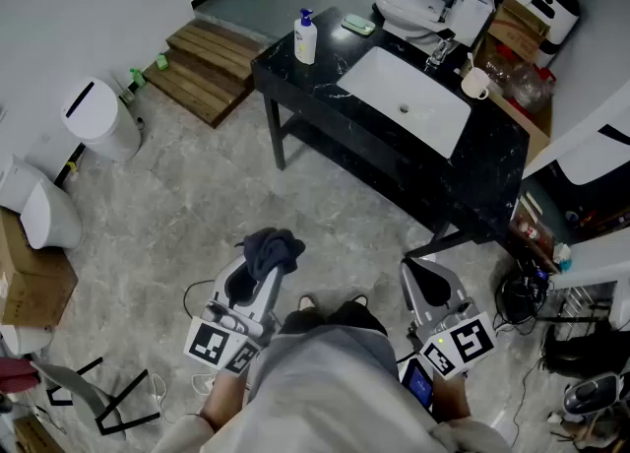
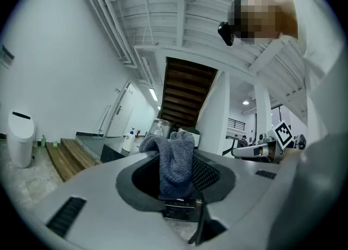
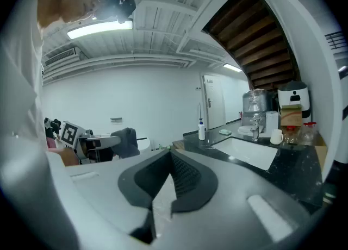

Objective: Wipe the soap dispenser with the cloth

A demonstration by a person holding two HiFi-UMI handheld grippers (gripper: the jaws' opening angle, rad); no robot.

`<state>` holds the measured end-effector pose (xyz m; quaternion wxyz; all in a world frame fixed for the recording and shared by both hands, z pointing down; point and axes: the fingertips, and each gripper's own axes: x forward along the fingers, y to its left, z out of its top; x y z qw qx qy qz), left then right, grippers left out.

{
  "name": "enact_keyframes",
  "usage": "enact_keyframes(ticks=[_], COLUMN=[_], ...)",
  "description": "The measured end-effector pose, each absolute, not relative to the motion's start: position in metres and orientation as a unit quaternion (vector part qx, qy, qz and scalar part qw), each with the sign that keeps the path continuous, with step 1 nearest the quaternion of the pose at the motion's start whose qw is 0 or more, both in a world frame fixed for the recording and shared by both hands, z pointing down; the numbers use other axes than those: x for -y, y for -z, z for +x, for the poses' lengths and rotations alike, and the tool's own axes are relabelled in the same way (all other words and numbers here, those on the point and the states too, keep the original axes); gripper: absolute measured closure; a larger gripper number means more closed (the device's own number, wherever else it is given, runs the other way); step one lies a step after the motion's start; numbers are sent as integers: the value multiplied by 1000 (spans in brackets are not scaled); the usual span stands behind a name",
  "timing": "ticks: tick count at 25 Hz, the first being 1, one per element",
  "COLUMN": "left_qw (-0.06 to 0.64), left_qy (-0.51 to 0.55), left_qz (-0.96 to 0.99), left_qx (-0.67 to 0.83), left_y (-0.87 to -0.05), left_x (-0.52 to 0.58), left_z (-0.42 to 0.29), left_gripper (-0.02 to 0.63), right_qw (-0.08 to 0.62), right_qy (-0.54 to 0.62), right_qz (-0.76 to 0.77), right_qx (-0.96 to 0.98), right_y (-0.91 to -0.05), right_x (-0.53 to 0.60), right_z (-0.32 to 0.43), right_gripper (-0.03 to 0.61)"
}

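The soap dispenser (image 1: 306,37), a white bottle with a blue pump, stands at the left end of the black counter (image 1: 315,82), far ahead of both grippers. My left gripper (image 1: 259,266) is shut on a dark grey-blue cloth (image 1: 273,245), which bunches up out of the jaws. In the left gripper view the cloth (image 2: 175,164) fills the gap between the jaws, and the dispenser (image 2: 129,140) is small and distant. My right gripper (image 1: 416,268) is shut and holds nothing. The right gripper view shows the dispenser (image 3: 202,130) beyond its closed jaws.
A white sink (image 1: 406,98) with a faucet (image 1: 440,50) is set in the counter, with a green soap dish (image 1: 358,24) and a cup (image 1: 474,84) nearby. Wooden steps (image 1: 207,67) and a white bin (image 1: 98,118) stand to the left. Cables lie on the floor at lower right.
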<state>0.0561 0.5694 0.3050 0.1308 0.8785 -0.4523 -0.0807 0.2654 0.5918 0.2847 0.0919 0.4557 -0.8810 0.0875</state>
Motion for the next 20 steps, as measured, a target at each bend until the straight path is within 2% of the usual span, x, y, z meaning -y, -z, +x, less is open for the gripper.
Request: enact_keyframes(ticks=[20], left_qw=[135], left_qy=[85], left_qz=[877], left_qx=[453], left_y=[-307], left_x=[-551], left_z=[49], left_gripper=[482], right_qw=[79], right_qy=[-111], right_qz=[421], right_qx=[897], right_y=[-293], right_x=[-578], right_z=[246], right_gripper=[574])
